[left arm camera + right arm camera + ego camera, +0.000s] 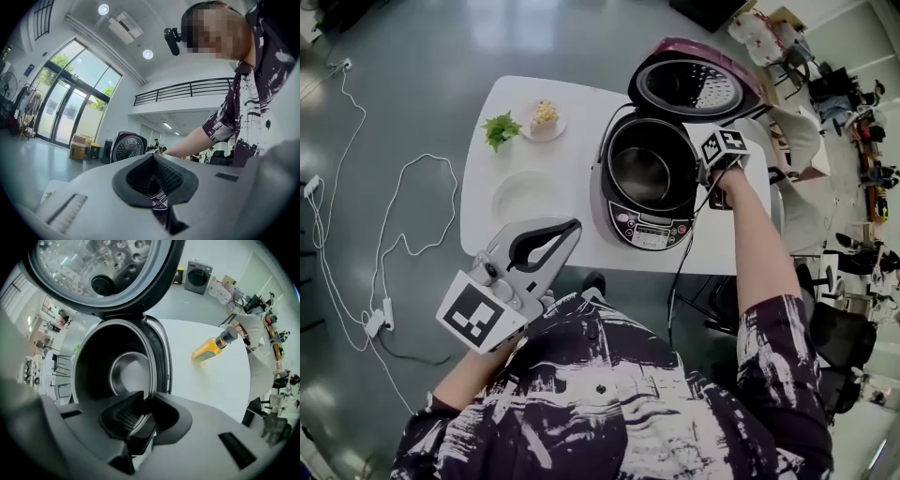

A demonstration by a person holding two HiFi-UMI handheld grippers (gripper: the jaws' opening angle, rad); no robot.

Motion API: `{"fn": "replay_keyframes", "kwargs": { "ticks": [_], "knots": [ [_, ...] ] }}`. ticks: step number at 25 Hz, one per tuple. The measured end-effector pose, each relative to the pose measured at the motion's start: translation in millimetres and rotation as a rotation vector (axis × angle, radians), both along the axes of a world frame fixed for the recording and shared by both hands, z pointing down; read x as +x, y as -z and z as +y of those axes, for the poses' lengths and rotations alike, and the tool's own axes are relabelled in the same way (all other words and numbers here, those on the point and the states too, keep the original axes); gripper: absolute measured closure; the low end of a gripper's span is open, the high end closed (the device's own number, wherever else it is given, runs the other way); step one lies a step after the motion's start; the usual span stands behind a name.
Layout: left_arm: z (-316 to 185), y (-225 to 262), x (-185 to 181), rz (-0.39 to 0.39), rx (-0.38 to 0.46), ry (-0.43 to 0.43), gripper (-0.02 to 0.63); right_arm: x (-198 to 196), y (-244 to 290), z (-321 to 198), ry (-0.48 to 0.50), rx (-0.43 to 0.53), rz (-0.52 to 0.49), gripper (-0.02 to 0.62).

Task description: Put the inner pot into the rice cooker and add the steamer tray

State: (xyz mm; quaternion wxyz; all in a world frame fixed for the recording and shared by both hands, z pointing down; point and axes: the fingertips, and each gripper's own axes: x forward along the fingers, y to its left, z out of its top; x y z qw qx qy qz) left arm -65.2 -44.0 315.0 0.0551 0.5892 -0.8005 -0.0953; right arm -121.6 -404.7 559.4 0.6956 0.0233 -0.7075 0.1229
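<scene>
The rice cooker [649,223] stands open on the white table [572,169], its lid [694,86] tipped back. The metal inner pot [642,173] sits inside the cooker. My right gripper [711,190] points straight down at the pot's right rim. In the right gripper view its jaws [147,401] straddle the rim of the inner pot [126,373], pads pressed on it. The white steamer tray [522,194] lies on the table left of the cooker. My left gripper [572,228] hovers level over the table's near edge, shut and empty, apart from the tray.
A small plate of food [546,119] and a green sprig [500,128] lie at the table's far left. A yellow bottle [213,347] lies on the table right of the cooker. White cables [356,234] trail over the floor at left. Chairs and clutter stand at right.
</scene>
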Motion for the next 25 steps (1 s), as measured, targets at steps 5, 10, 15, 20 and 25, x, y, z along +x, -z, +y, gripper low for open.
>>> {"fn": "replay_keyframes", "kwargs": {
  "ticks": [5, 10, 15, 20, 25],
  "knots": [
    [-9, 2, 4, -0.009, 0.001, -0.021, 0.601, 10, -1, 3, -0.057, -0.084, -0.028, 0.538],
    [-19, 3, 8, -0.01, -0.003, -0.048, 0.601, 17, -1, 8, -0.06, -0.127, -0.043, 0.531],
    [-28, 5, 11, -0.015, -0.008, -0.069, 0.601, 24, 7, 15, -0.04, -0.182, -0.066, 0.522],
    [-36, 6, 14, -0.02, -0.011, -0.093, 0.601, 32, 14, 17, -0.042, -0.216, -0.109, 0.521],
    [-41, 8, 16, -0.025, -0.004, -0.108, 0.601, 45, 22, 9, -0.011, -0.19, -0.128, 0.583]
  ]
}}
